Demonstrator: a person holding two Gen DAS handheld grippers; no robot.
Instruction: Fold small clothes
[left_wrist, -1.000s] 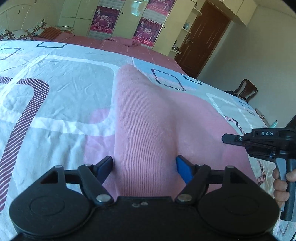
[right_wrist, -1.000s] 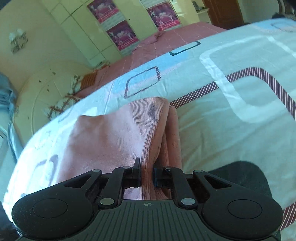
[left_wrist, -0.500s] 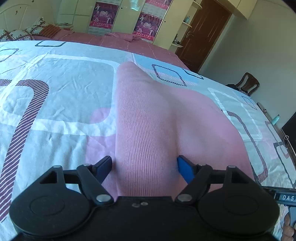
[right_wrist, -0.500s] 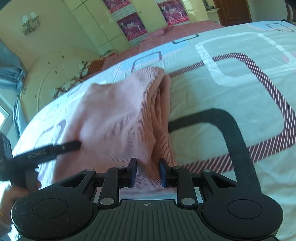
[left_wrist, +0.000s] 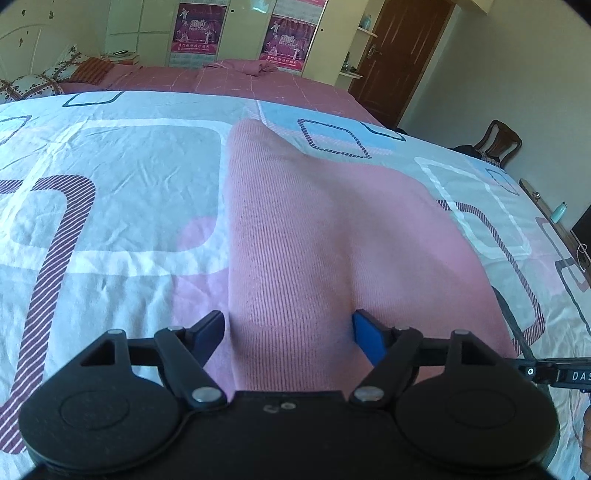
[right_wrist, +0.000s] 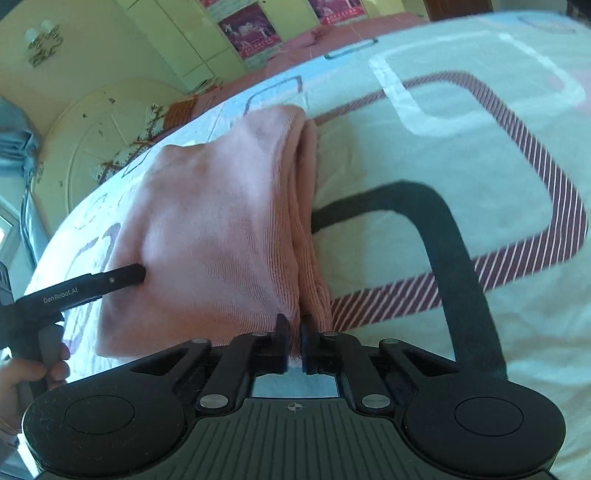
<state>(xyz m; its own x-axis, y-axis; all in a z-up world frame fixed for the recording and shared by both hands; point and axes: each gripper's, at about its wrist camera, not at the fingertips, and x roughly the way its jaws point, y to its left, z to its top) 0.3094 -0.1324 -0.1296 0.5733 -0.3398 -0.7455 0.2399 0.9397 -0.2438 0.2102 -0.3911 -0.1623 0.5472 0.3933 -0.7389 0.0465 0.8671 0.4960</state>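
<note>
Since a second ago the right tongs (right_wrist: 293, 345) have slid along the near edge of the pink knit garment (right_wrist: 221, 236) toward its right fold, opened a little on the way, and closed again; in the left wrist view they have dropped from mid-right to the lower right corner (left_wrist: 554, 374), only the black tip showing. The left tongs (left_wrist: 288, 332) have barely shifted and their gap reads the same. Right tongs now: jaws drawn nearly together, pinching the doubled edge at the garment's near right corner, ribbed cloth visibly squeezed between the pads. Left tongs now: jaws standing wide, one blue pad (left_wrist: 365, 334) at the right side of a raised ridge of the garment (left_wrist: 291, 236), the other finger at its left side; cloth lies between them, but whether the pads press on it cannot be told. In the right wrist view the left tongs' finger (right_wrist: 122, 277) rests against the garment's left part, with a hand (right_wrist: 26, 373) on the handle at the left edge. The garment lies folded lengthwise on the bed's patterned sheet (left_wrist: 110, 206), running from the near edge toward the far side, layered fold on its right.
</note>
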